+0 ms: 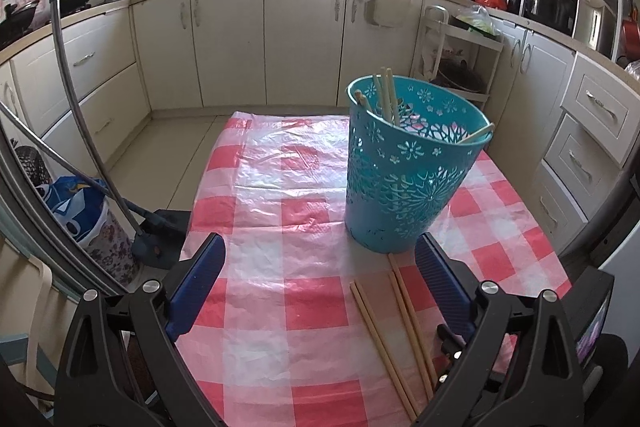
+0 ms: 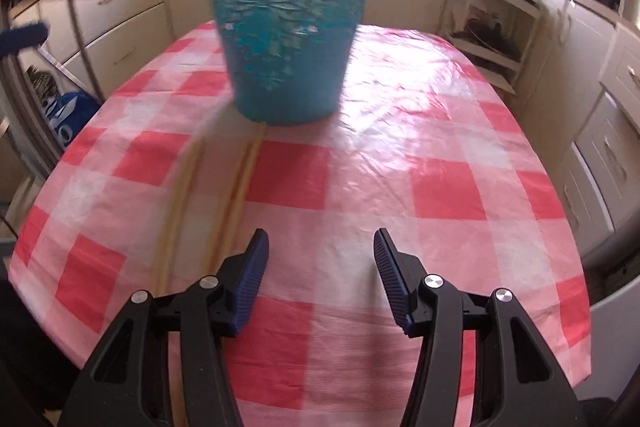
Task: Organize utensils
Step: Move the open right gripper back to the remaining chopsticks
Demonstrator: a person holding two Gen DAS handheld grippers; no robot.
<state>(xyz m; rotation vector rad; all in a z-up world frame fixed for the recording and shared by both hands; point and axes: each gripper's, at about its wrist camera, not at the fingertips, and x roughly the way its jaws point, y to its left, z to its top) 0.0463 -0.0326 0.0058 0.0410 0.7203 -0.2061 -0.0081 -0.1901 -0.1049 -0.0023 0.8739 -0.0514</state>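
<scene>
A teal perforated basket [image 1: 404, 167] stands on the table and holds several wooden chopsticks [image 1: 386, 93]. Several more chopsticks [image 1: 400, 327] lie flat on the red-and-white checked tablecloth [image 1: 280, 227], just in front of the basket. My left gripper [image 1: 320, 267] is open and empty above the cloth, its right finger beside the lying chopsticks. In the right wrist view the basket [image 2: 288, 27] is blurred and straight ahead, with the chopsticks [image 2: 232, 195] left of centre. My right gripper [image 2: 320, 259] is open and empty, just right of those chopsticks.
Kitchen cabinets [image 1: 240, 39] and counters ring the table. A white rack [image 1: 460, 59] stands behind the basket. A mop handle [image 1: 80, 107] and a blue patterned bag [image 1: 76, 207] stand left of the table. Drawers [image 2: 612, 147] lie to the right.
</scene>
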